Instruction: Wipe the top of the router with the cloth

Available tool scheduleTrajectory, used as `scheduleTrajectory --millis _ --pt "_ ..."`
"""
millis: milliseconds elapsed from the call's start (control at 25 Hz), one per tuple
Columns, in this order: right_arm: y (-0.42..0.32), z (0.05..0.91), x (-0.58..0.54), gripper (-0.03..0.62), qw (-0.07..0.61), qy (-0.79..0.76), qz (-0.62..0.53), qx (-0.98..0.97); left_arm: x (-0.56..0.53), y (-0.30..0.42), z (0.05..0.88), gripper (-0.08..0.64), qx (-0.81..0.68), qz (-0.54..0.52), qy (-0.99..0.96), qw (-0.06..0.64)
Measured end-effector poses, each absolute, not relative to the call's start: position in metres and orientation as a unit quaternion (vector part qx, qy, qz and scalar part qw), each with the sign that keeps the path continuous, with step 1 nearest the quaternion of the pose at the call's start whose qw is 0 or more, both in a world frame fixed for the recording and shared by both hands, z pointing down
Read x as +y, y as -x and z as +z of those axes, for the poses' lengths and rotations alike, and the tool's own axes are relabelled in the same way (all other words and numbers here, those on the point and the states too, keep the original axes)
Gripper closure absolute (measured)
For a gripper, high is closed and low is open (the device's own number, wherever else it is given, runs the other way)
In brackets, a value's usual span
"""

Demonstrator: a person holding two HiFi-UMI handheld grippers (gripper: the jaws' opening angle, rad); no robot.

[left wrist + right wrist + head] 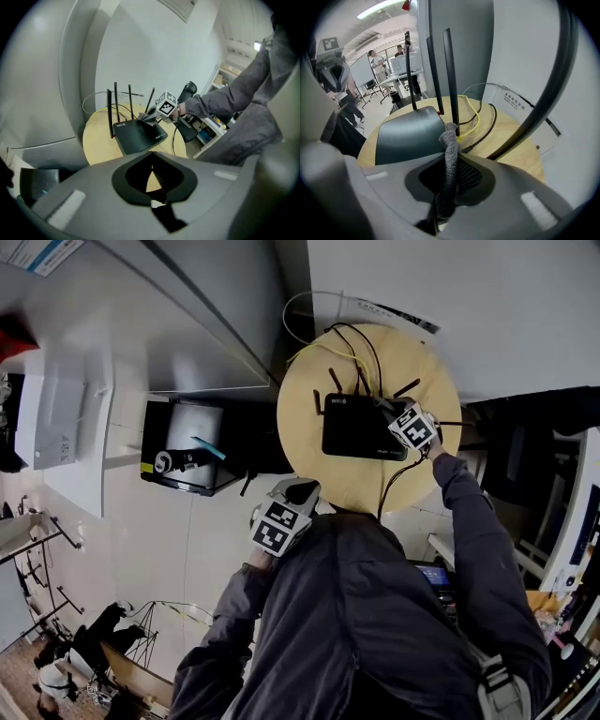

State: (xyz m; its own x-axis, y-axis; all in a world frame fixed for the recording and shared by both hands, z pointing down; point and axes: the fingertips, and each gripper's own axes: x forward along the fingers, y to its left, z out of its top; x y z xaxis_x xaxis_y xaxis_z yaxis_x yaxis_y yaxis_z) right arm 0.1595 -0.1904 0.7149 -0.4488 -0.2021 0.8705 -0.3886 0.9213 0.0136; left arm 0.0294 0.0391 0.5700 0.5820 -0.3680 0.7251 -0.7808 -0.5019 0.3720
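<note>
The right gripper (pixel 452 161) has its fingers clamped on the grey cloth (pixel 448 138), whose end pokes past the fingertips at the edge of the black router (pixel 405 133) just ahead on the round table (pixel 513 145), while the left gripper (pixel 151 174), held well back from the router, is closed on nothing.

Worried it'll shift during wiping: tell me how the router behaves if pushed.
The router looks low and flat, so it would probably slide, not tip. Its plugged-in cables would likely tug it back. The thin upright antennas may flex if knocked.
</note>
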Motion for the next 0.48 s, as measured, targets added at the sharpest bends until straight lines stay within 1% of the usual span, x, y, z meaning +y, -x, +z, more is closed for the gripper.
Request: scheduleTrajectory --millis 480 --pt "-0.159 0.708 -0.127 0.560 0.475 -0.156 0.103 -0.860 0.036 -0.041 0.572 0.560 -0.335 0.297 -0.823 0.349"
